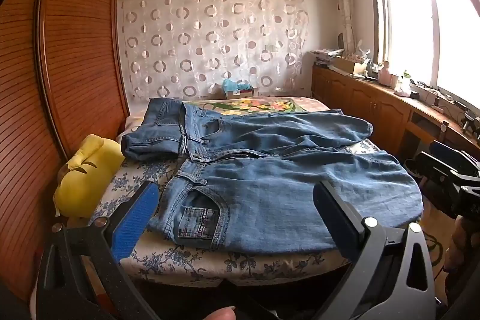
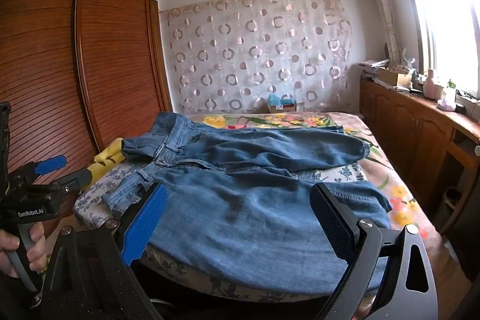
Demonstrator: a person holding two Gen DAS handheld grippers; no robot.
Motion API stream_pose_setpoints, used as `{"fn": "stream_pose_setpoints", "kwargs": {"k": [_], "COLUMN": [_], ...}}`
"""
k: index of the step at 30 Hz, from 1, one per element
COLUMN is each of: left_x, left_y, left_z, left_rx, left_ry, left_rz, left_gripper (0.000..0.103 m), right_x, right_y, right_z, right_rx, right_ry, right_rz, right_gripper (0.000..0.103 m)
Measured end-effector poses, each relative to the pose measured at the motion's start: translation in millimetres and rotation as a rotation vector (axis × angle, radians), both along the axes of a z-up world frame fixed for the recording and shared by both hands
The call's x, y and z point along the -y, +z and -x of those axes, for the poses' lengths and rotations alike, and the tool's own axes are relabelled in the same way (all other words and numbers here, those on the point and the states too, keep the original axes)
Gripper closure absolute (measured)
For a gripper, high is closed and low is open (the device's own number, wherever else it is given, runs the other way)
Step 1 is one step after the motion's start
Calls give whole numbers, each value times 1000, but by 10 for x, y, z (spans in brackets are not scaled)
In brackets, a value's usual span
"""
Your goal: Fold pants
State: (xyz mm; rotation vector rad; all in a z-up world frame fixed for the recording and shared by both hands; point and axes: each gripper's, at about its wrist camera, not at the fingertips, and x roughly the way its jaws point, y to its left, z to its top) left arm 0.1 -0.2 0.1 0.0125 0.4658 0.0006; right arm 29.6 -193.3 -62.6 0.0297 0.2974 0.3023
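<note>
Left gripper (image 1: 237, 200): jaws spread wide, holding nothing, above the near waistband of the blue denim pants (image 1: 270, 164) spread flat on the floral-sheeted bed (image 1: 186, 260). Far centre, a small cardboard box (image 1: 240, 93) holds blue items. Right gripper (image 2: 240, 209): jaws released, empty, over the near leg.

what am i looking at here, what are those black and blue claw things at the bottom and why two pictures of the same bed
Those claws are handheld two-finger grippers, one in each of a person's hands, no robot arm. Each carries a wide-angle camera looking along its fingers, hence two pictures. The first looks past the left gripper, the second past the right gripper. Both stand wide open and hold nothing. The right view also shows the hand gripping the left tool. On the bed a pair of blue jeans lies spread out, waistband towards the left, beside a yellow pillow.
</note>
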Motion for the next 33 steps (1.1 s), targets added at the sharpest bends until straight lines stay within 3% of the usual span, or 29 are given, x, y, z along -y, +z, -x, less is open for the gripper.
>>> {"fn": "stream_pose_setpoints", "kwargs": {"k": [33], "left_x": [1], "left_y": [1], "left_z": [5], "left_rx": [7], "left_ry": [0], "left_rz": [-3], "left_gripper": [0], "right_x": [-49], "right_y": [-23], "right_z": [37], "right_rx": [13], "right_ry": [-2], "right_rz": [-5], "right_gripper": [7]}}
